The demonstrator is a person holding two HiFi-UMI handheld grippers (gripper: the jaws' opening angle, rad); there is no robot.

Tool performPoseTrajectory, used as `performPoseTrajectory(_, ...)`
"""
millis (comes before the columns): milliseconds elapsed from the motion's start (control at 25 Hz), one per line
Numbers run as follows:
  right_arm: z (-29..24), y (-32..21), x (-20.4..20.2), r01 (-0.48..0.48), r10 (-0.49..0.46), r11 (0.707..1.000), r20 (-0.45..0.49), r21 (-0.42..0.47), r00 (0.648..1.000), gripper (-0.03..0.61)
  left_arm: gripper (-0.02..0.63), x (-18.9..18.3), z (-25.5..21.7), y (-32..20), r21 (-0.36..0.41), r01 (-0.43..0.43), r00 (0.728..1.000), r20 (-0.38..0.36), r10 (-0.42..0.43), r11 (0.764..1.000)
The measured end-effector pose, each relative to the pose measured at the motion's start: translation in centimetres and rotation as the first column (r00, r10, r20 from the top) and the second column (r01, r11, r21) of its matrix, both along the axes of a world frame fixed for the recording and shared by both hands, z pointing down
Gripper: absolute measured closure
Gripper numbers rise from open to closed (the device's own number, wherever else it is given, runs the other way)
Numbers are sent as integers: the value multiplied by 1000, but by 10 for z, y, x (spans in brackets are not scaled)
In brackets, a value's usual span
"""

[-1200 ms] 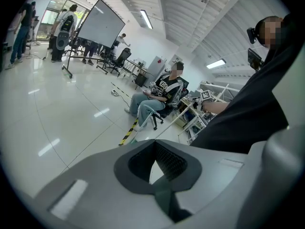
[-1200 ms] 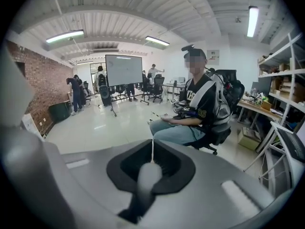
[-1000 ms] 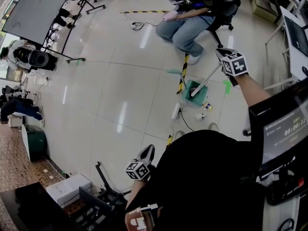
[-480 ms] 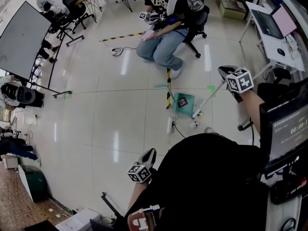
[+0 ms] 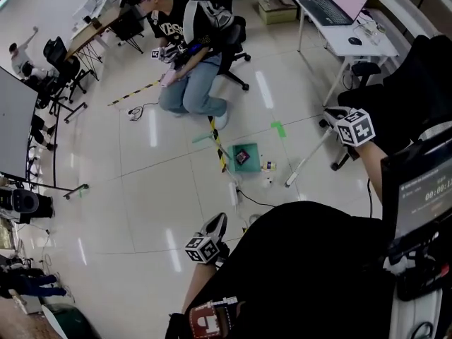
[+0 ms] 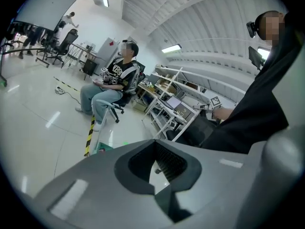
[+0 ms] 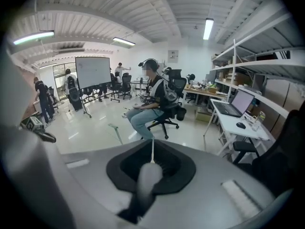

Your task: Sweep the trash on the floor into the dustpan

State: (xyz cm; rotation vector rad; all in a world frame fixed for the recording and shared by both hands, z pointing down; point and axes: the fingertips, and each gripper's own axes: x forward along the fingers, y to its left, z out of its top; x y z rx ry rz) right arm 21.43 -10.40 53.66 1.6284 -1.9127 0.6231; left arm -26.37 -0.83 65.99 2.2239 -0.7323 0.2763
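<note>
The green dustpan stands on the floor with a dark piece of trash in it. Two small pieces of trash lie just to its right. My right gripper is shut on the white broom handle. The broom head rests on the floor right of the trash, apart from the dustpan. In the right gripper view the handle runs out between the jaws. My left gripper hangs low near my body, shut on nothing, far from the dustpan.
A seated person on an office chair is just beyond the dustpan. Yellow-black floor tape runs past it, with a white power strip and cable beside. A desk with a laptop and a black chair stand at the right.
The broom head has left the dustpan and gone right of the loose trash. My right gripper swung right with the handle. A piece of trash now lies in the dustpan.
</note>
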Motion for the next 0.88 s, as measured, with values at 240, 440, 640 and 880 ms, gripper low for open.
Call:
performPoseTrajectory(240,14,105,49,62,-62,998,18,11,998,569,615,62,-18,63,55,3,999,33,-5,998)
performPoseTrajectory(440,10,188,97,139,-141,990,61,35,988,568,615,135,-40,152,39,100,995,14,-101,994)
performPoseTrajectory(640,15,257,116,204,-207,978,86,47,975,568,615,181,-69,237,47,77,995,54,-79,996)
performPoseTrajectory(880,32,309,106,220,-223,975,103,37,969,568,615,164,-74,288,63,115,990,74,-120,991)
